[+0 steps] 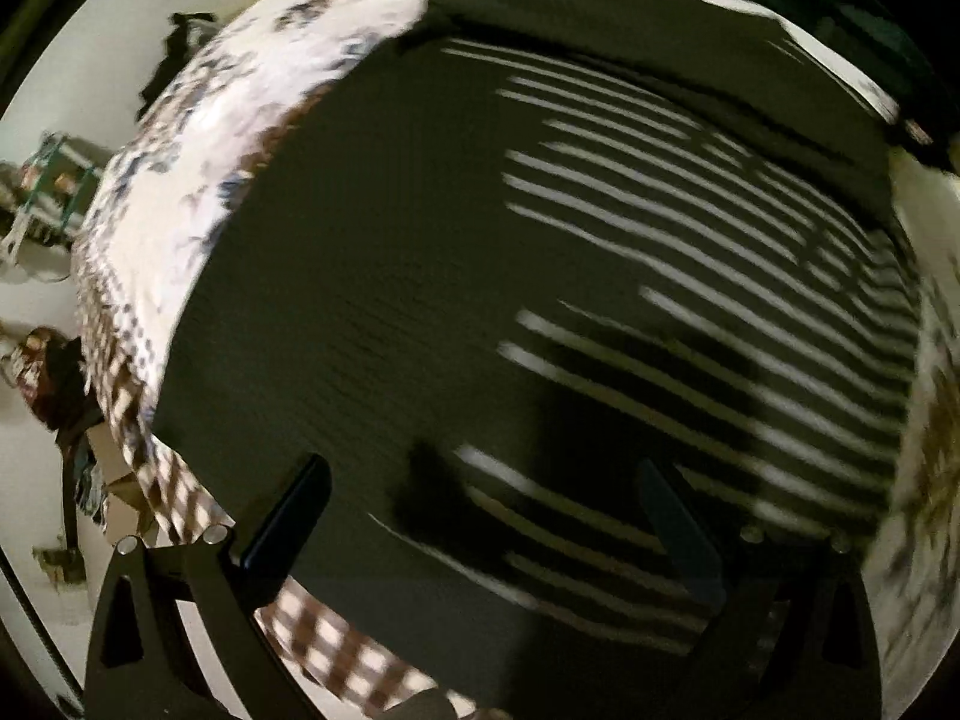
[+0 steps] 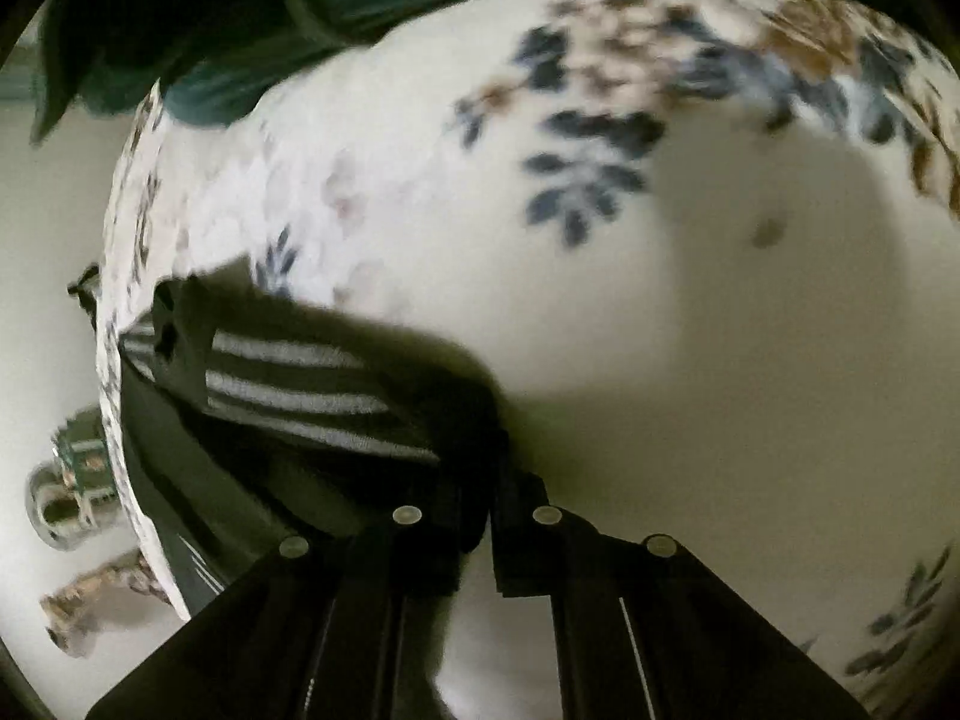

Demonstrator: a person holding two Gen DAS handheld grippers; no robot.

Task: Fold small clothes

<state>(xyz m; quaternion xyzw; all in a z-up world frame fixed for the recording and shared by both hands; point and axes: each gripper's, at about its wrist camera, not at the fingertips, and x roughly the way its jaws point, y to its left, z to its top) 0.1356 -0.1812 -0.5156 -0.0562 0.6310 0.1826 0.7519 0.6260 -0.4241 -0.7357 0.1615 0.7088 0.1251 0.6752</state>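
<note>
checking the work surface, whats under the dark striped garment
The striped garment lies on a white floral cloth with a checked border. What is beneath that cloth is covered.

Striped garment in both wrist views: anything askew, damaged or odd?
Nothing damaged. The dark striped garment lies spread on the floral sheet; the right claw pinches one bunched corner, and the left claw hangs open above it. Both views are motion-blurred.

A dark garment with a white-striped panel is spread flat, while one striped corner is seen bunched and raised.
</note>
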